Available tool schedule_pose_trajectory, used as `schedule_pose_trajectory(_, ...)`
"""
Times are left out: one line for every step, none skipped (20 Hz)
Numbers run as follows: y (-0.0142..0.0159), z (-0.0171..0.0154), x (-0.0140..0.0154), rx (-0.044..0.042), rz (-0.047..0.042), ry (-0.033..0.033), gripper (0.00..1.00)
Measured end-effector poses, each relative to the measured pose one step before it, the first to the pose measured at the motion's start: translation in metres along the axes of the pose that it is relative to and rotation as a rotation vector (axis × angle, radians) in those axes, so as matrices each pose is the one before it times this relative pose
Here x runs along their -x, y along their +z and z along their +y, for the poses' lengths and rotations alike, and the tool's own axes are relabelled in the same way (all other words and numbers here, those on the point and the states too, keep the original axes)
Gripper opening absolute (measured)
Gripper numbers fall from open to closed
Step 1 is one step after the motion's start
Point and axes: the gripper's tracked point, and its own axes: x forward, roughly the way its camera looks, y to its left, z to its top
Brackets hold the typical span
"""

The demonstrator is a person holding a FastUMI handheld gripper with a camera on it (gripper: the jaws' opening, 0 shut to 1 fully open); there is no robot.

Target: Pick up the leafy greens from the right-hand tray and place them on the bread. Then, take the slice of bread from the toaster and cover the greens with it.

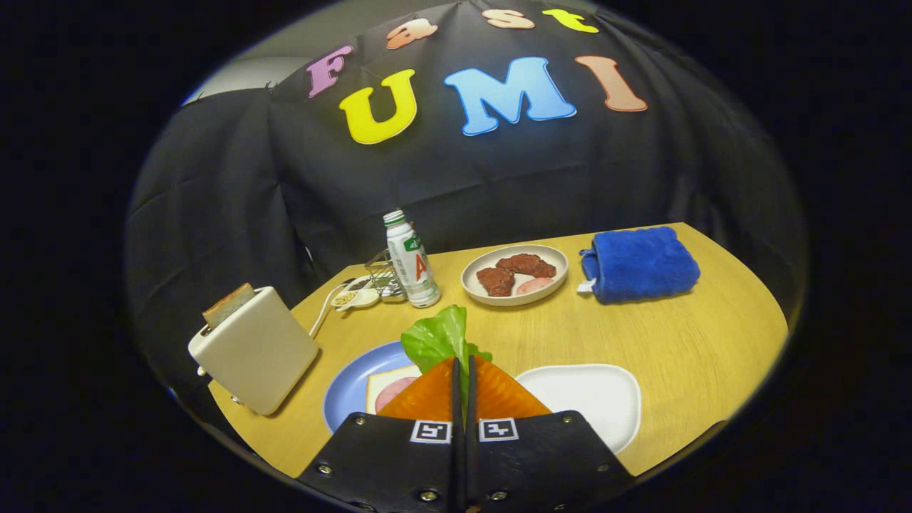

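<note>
My gripper [462, 365] is shut on a green leaf of lettuce [436, 336], which sticks up past the fingertips. It hangs above the wooden table, between a blue plate [349, 385] on the left and an empty white tray [591, 392] on the right. On the blue plate lies a slice of bread [381, 381] with a pink round of ham [390, 393] on it, partly hidden by my fingers. A cream toaster [253, 350] stands further left with a slice of bread [228, 305] poking out of its slot.
Beyond the fingers stand a white bottle [412, 260], a small wire basket [381, 278] and a little dish [354, 298]. A beige plate [514, 274] holds brown meat pieces. A folded blue towel [638, 263] lies at the back right of the table [712, 342].
</note>
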Motion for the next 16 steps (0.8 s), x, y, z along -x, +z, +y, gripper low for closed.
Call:
schedule_pose_trajectory(-0.00029,0.00930,-0.00343,0.00414,0.00270,0.01740,0.00)
schedule_pose_trajectory(-0.00143,0.00901,-0.00334,0.00352,0.00199,0.01789,0.00)
schedule_pose_trajectory(-0.00116,0.00937,-0.00412,0.00512,0.00116,0.01652,0.00)
schedule_pose_trajectory(-0.00209,0.00745,-0.00541,0.00930,0.00308,0.01170,0.00)
schedule_pose_trajectory(-0.00238,0.00515,-0.00410,0.01283,0.00249,0.00474,0.00)
schedule_pose_trajectory(-0.00414,0.00469,-0.00496,0.01143,0.00705,0.00437,0.00)
schedule_pose_trajectory(-0.00450,0.00611,-0.00366,0.00535,0.01119,0.00921,0.00)
schedule_pose_trajectory(-0.00396,0.00638,-0.00328,0.00177,0.00718,0.01254,0.00)
schedule_pose_trajectory(-0.00174,0.00487,-0.00272,0.00393,-0.00100,0.00649,0.00)
schedule_pose_trajectory(0.00089,0.00248,-0.00170,0.01002,-0.00679,-0.00364,0.00)
schedule_pose_trajectory(-0.00049,0.00125,-0.00082,0.02225,-0.00085,-0.00911,0.00)
schedule_pose_trajectory(-0.00104,0.00088,-0.00164,0.03000,-0.00071,-0.01362,0.00)
schedule_pose_trajectory(0.00097,0.00153,0.00164,0.03048,-0.00342,-0.00782,0.00)
schedule_pose_trajectory(-0.00106,0.00324,-0.00305,0.02299,-0.00275,-0.00315,0.05)
schedule_pose_trajectory(0.00123,0.00206,0.00074,0.01648,-0.00503,-0.00370,0.06)
schedule_pose_trajectory(0.00212,0.00055,0.00114,0.00912,-0.00756,-0.00813,0.08)
